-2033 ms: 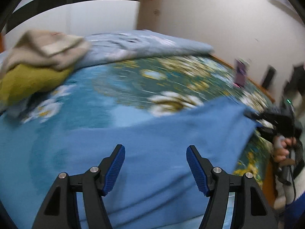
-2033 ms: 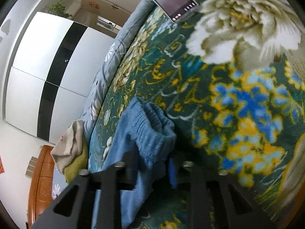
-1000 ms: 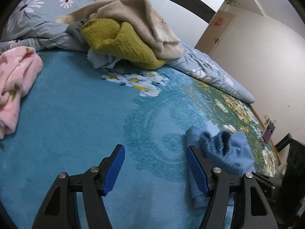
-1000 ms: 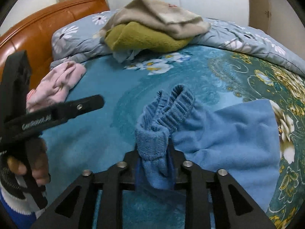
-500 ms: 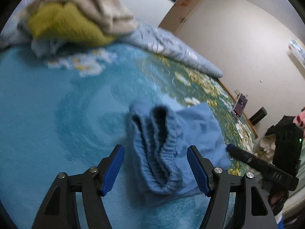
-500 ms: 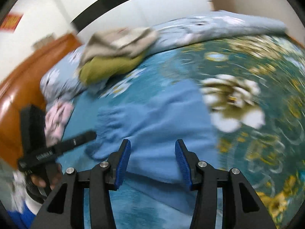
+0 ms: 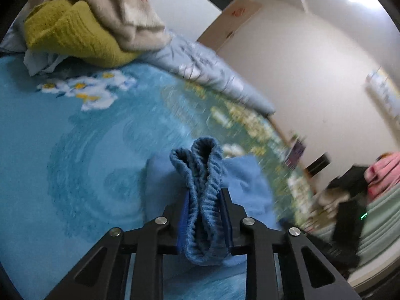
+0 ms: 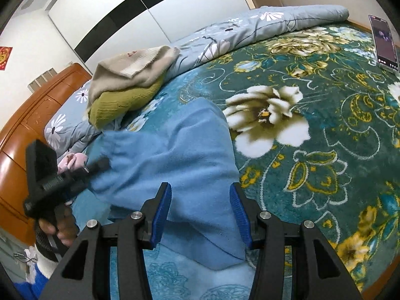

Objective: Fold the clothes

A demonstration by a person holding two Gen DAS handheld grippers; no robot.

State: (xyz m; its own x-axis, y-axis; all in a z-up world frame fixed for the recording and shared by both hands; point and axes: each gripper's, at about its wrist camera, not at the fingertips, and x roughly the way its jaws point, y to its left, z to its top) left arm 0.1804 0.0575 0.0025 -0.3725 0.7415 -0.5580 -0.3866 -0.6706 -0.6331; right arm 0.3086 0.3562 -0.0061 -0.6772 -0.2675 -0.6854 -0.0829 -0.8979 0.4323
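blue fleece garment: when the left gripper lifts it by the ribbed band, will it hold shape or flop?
Likely flops: the blue fleece garment already drapes in soft creases across the bedspread. The ribbed band bunches thickly between the left gripper pads, so slipping seems unlikely. It probably drags on the pile rather than sliding. The right gripper is open above it.

Phone cut by edge, far bedspread blurred

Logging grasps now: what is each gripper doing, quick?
Left gripper: shut on the ribbed band of the blue garment.
Right gripper: open, holding nothing, over the blue garment.
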